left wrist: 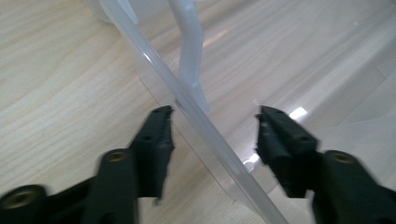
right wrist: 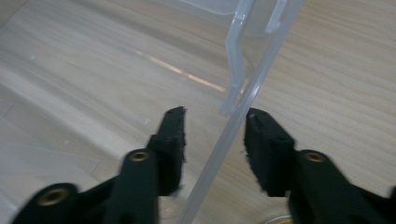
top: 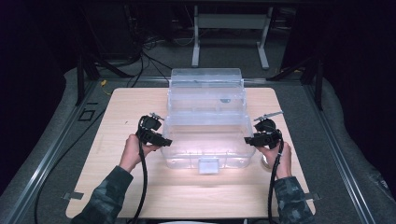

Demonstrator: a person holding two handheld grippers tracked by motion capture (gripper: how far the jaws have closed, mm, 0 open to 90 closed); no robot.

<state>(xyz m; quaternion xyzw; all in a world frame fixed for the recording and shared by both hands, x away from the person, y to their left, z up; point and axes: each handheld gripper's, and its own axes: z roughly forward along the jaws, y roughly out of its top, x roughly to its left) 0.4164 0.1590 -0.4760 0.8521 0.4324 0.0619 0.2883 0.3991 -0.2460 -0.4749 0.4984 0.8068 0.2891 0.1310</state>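
Straddling the side rims of the clear storage box (top: pixel 205 140) at mid-table, left gripper (left wrist: pixel 212 126) and right gripper (right wrist: pixel 215 122) both spread, pads clear of the plastic; next, likely closing on both rims evenly before lifting

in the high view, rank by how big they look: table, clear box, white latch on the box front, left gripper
1. table
2. clear box, open, with its lid standing behind
3. left gripper
4. white latch

The gripper and latch look close in size; the gripper's dark body blends with the hand, so that pair is unsure.
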